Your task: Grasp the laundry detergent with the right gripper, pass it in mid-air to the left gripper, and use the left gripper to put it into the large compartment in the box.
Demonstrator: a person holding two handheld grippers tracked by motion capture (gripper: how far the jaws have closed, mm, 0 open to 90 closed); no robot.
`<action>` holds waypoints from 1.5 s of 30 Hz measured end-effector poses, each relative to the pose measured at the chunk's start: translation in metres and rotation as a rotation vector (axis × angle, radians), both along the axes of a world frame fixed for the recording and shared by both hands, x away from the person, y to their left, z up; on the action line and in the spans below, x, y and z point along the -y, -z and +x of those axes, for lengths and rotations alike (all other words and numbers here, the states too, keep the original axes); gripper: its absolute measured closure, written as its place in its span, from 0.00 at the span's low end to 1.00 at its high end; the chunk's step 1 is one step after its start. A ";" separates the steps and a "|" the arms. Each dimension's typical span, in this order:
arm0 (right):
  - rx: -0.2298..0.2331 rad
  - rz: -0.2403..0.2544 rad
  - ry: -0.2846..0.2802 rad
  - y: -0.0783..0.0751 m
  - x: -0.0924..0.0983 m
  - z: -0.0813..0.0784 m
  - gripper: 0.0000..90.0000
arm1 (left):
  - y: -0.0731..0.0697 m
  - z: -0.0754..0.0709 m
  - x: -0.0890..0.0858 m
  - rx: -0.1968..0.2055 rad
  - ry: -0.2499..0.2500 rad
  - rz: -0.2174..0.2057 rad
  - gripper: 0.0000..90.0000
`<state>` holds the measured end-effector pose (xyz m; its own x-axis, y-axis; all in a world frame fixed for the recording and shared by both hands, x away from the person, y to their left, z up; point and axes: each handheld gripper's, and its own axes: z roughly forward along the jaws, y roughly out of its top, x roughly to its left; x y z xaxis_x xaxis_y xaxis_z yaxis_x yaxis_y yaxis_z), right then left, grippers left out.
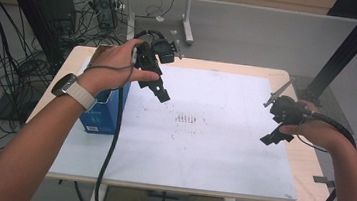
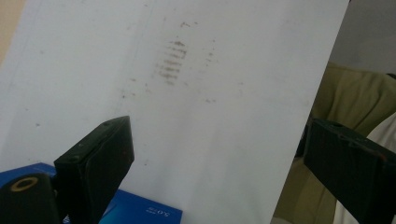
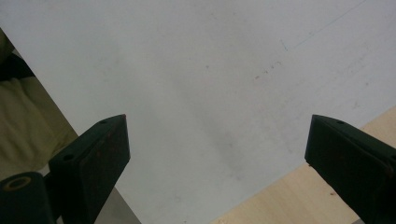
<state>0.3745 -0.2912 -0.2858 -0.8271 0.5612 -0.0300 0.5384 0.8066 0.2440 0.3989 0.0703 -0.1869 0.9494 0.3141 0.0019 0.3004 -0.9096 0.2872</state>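
The table is a pale wooden top almost wholly covered by a large white sheet, which carries a patch of faint brownish smudges near its middle. At the table's left edge stands the blue box, upright and partly hidden under the person's left forearm; in the left gripper view its blue top shows just beside the near jaw.

The left tool hangs above the sheet just right of the box, pointing down toward the smudged area, its jaws spread wide with nothing between them. The right tool hovers over the sheet's right margin, well apart from the box, its jaws likewise spread and empty, with bare sheet and a strip of wood beneath them.

Judging by this, the work is at its approach stage: the box, nearest the left tool, is not yet gripped by either tool. The next move likely calls for swinging the left tool back over the box, lining the spread jaws across its narrow faces, lowering and pressing in firmly enough that the tall carton does not tip.
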 end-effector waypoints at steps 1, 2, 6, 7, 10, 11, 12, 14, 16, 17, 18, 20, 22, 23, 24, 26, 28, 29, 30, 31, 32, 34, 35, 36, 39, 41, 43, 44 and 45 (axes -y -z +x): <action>0.001 -0.001 -0.001 -0.001 0.000 0.000 0.07 | 0.002 -0.001 0.001 0.000 0.003 0.002 0.10; 0.001 0.001 -0.001 -0.001 0.000 0.000 0.07 | 0.004 -0.001 0.002 -0.001 0.009 0.008 0.10; 0.003 -0.001 -0.003 -0.002 -0.002 0.000 0.07 | 0.008 -0.004 0.008 0.002 0.032 0.017 0.09; 0.002 -0.001 -0.005 -0.002 -0.003 0.001 0.07 | 0.008 -0.004 0.009 0.006 0.036 0.017 0.10; 0.002 -0.001 -0.006 -0.002 -0.003 0.001 0.07 | 0.009 -0.006 0.012 0.006 0.053 0.024 0.10; 0.001 -0.002 -0.006 -0.002 -0.003 0.001 0.07 | 0.009 -0.007 0.013 0.006 0.055 0.027 0.10; 0.001 -0.002 -0.006 -0.002 -0.003 0.001 0.07 | 0.010 -0.007 0.014 0.009 0.059 0.029 0.10; 0.001 0.000 -0.007 -0.002 -0.003 0.000 0.07 | 0.011 -0.008 0.016 0.012 0.069 0.038 0.09; -0.001 -0.001 -0.004 -0.001 -0.003 0.000 0.07 | 0.013 -0.008 0.018 0.012 0.075 0.044 0.09; -0.002 0.000 -0.003 -0.001 -0.003 -0.001 0.07 | 0.013 -0.008 0.019 0.012 0.079 0.046 0.09; 0.000 0.001 -0.004 -0.001 -0.003 -0.001 0.07 | 0.014 -0.008 0.019 0.009 0.083 0.048 0.09; 0.000 0.002 -0.004 -0.001 -0.002 -0.001 0.07 | 0.016 -0.009 0.020 0.005 0.087 0.053 0.09; 0.001 0.003 -0.004 -0.001 -0.002 0.000 0.07 | 0.020 -0.009 0.021 0.000 0.093 0.058 0.09; 0.001 0.004 -0.005 -0.001 -0.002 0.000 0.07 | 0.021 -0.009 0.021 -0.006 0.095 0.061 0.09; 0.001 0.003 -0.005 -0.001 -0.002 0.000 0.07 | 0.022 -0.009 0.022 -0.004 0.096 0.061 0.09; 0.001 0.005 -0.004 0.000 -0.002 0.000 0.07 | 0.024 -0.008 0.021 -0.006 0.096 0.063 0.10; -0.001 0.006 -0.003 0.001 -0.002 0.000 0.07 | 0.026 -0.008 0.021 -0.006 0.097 0.062 0.10; -0.002 0.007 -0.004 0.001 -0.002 0.000 0.07 | 0.027 -0.008 0.022 -0.010 0.096 0.063 0.10; -0.002 0.007 -0.004 0.002 -0.002 0.001 0.07 | 0.027 -0.008 0.022 -0.011 0.097 0.061 0.10; -0.003 0.009 -0.001 0.002 -0.002 0.001 0.07 | 0.028 -0.007 0.022 -0.008 0.099 0.061 0.10; -0.003 0.010 0.002 0.003 -0.002 0.000 0.07 | 0.029 -0.008 0.023 -0.013 0.099 0.061 0.10; -0.010 0.011 -0.004 0.005 -0.001 0.000 0.07 | 0.029 -0.007 0.023 -0.010 0.097 0.056 0.10; -0.010 0.008 -0.002 0.005 -0.001 0.000 0.07 | 0.029 -0.007 0.023 -0.012 0.097 0.053 0.10; -0.010 0.010 0.001 0.005 0.000 0.000 0.07 | 0.029 -0.007 0.023 -0.012 0.096 0.053 0.10; -0.008 0.010 0.001 0.004 0.000 0.000 0.07 | 0.029 -0.007 0.022 -0.009 0.090 0.053 0.10; -0.005 0.009 -0.002 0.003 0.000 0.000 0.07 | 0.029 -0.007 0.022 -0.009 0.086 0.052 0.10; -0.004 0.011 0.001 0.003 0.000 0.000 0.07 | 0.029 -0.007 0.021 -0.007 0.086 0.054 0.10; -0.003 0.012 0.000 0.002 0.000 0.000 0.07 | 0.029 -0.007 0.021 -0.007 0.084 0.052 0.10; -0.003 0.012 0.000 0.002 0.000 0.000 0.07 | 0.029 -0.007 0.021 -0.009 0.083 0.052 0.10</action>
